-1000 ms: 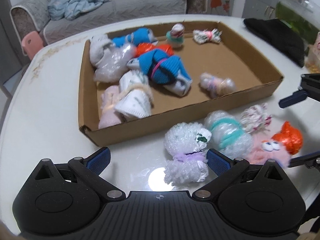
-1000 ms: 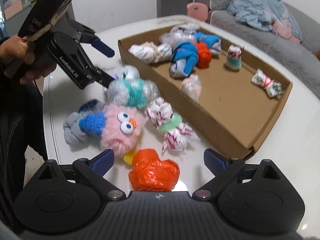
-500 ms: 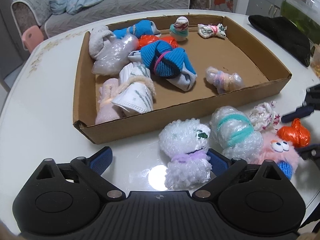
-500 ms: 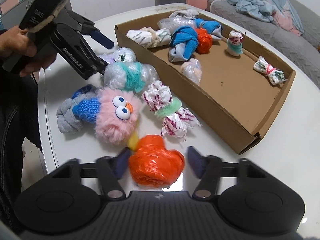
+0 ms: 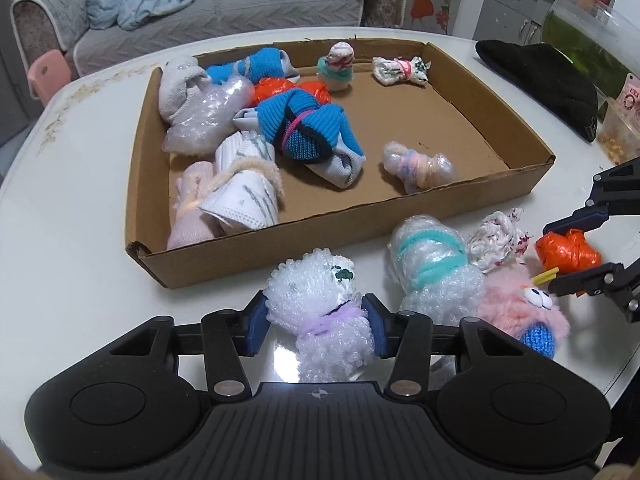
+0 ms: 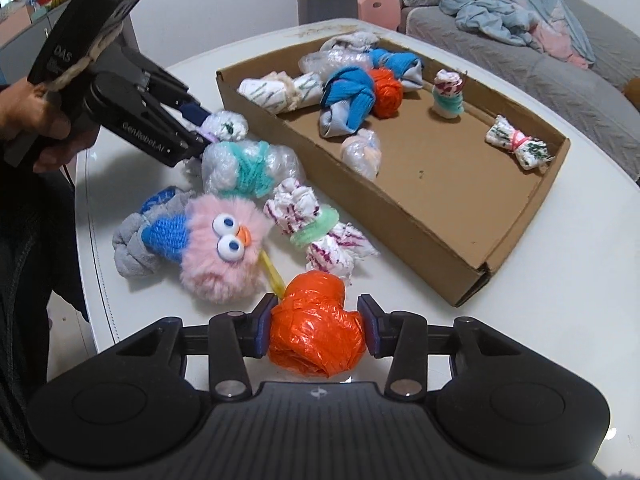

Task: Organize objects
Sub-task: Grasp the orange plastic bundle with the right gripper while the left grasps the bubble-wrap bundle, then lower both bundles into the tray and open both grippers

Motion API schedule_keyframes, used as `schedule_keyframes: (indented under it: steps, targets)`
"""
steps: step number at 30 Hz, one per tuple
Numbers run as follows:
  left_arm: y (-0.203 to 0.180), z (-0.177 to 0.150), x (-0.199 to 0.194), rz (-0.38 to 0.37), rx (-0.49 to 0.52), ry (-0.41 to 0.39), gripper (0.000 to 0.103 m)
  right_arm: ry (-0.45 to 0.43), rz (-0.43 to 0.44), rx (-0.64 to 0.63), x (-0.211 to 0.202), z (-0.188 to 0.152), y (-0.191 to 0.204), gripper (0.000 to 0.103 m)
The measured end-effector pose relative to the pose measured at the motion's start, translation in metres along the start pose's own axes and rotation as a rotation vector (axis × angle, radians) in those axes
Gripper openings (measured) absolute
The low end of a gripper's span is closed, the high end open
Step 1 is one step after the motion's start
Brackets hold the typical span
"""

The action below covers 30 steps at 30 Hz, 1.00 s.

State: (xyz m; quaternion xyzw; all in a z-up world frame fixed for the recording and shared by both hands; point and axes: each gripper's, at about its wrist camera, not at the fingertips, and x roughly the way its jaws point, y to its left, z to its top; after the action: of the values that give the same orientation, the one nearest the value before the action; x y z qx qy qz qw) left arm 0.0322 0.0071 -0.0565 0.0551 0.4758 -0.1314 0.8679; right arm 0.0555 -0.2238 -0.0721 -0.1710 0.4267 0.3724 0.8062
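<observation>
From the left wrist view, the left gripper has just been closing, and its blue pads now press on both sides of a white bubble-wrap bundle tied with a lilac band, which sits on the glossy white table just in front of the shallow brown cardboard tray. Inside the tray lie a blue knitted sock bundle bound with a pink band, a white ribbed cloth roll tied with beige cord, a clear bubble-wrap bundle and a small clear plastic-wrapped pastel bundle. To the right on the table, a bubble-wrap bundle with a teal band touches a fluffy pink toy with googly eyes. At the right edge the right gripper is clamped on a crumpled orange plastic ball. From the right wrist view, the right gripper has also just been closing, and its pads squeeze the orange plastic ball from both sides, close to the near wall of the cardboard tray. Just beyond the ball lie the pink toy and a white-and-magenta cloth bundle with a green band. At upper left a hand holds the left gripper, its tips on the white bubble-wrap bundle.
</observation>
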Motion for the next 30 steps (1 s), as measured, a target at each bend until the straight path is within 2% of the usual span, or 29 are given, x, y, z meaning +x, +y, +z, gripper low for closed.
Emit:
schedule_keyframes:
  steps: [4,10,14,18,23,30]
  targets:
    - [0.004,0.005,-0.019,-0.014,-0.008,-0.077,0.055,-0.025,-0.005,0.007,-0.013,0.000,-0.007,0.040]
    - [0.000,0.012,-0.034,-0.009,-0.011,-0.196,0.056,-0.140,-0.031,0.053,-0.048,0.006,-0.023,0.040]
    - [-0.003,0.017,-0.040,-0.028,-0.020,-0.258,0.056,-0.196,-0.071,0.096,-0.053,0.009,-0.033,0.040]
    - [-0.009,0.023,-0.044,-0.013,-0.014,-0.312,0.056,-0.261,-0.114,0.123,-0.061,0.011,-0.039,0.040]
    - [-0.017,0.051,-0.045,-0.059,-0.011,-0.317,0.056,-0.340,-0.165,0.139,-0.072,0.026,-0.047,0.040]
    - [-0.041,0.124,-0.032,-0.037,0.088,-0.288,0.056,-0.372,-0.187,0.110,-0.067,0.071,-0.068,0.040]
